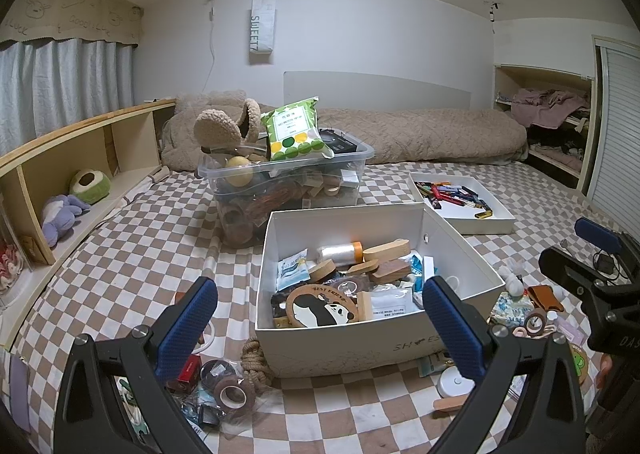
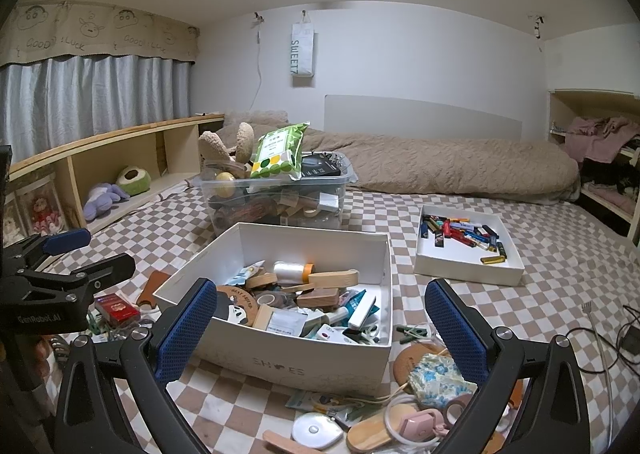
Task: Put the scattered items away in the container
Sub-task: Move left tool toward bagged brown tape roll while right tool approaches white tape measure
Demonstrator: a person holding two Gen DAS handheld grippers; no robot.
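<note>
A white shoebox (image 1: 276, 342) (image 2: 224, 346) sits on the checked bedspread, partly filled with wooden blocks, packets, tape and a panda coaster (image 1: 320, 308). My left gripper (image 1: 320, 330) hangs open above the box's near wall, nothing between its blue pads. Loose items lie near its left finger: a tape roll in a bag (image 1: 234, 394), a red box (image 1: 188, 370) and a rope coil (image 1: 254, 358). My right gripper (image 2: 320, 330) is open and empty too, over the box's near right corner. Below it lie a floral pouch (image 2: 438, 378), a white disc (image 2: 316, 430), a pink object (image 2: 420, 424) and wooden pieces.
A clear plastic bin (image 1: 356, 162) (image 2: 276, 190), heaped with a green packet and plush slippers, stands behind the shoebox. A shallow white tray (image 1: 480, 222) (image 2: 464, 270) of batteries and lighters lies to the right. Shelves with plush toys run along the left; cables (image 2: 616, 342) trail at the right.
</note>
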